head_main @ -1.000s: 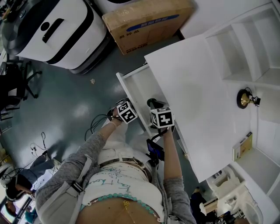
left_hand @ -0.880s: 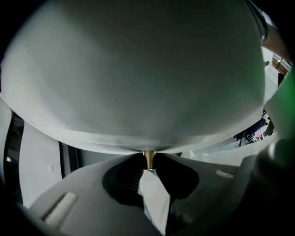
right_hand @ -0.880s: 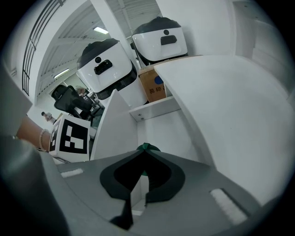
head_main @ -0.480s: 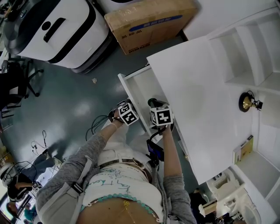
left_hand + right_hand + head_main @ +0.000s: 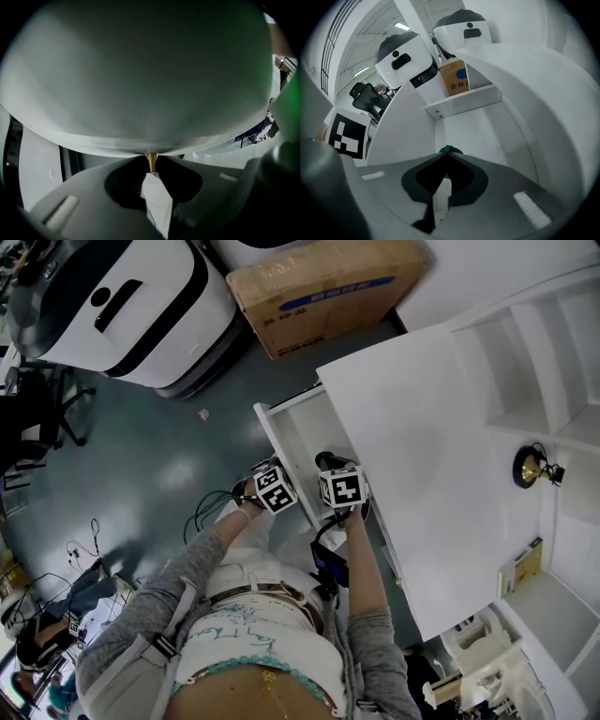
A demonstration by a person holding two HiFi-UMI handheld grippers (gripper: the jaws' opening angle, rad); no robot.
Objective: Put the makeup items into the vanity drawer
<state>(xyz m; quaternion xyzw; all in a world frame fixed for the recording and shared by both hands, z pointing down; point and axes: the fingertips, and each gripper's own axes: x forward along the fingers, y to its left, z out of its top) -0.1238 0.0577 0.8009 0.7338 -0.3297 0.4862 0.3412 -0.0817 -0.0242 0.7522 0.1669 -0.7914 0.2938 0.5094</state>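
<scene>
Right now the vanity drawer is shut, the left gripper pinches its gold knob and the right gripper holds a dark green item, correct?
No: the drawer is open, pulled out, as the head view shows. The left gripper does pinch its gold knob and the right gripper does hold a dark green item.

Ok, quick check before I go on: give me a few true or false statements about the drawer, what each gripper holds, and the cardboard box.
1. The vanity drawer is pulled open. True.
2. The right gripper is empty. False: its jaws are closed on a dark green item, held over the drawer.
3. The left gripper is shut on a gold knob stem at the drawer front. True.
4. The cardboard box sits on the vanity top. False: it stands on the floor beyond the vanity.
</scene>
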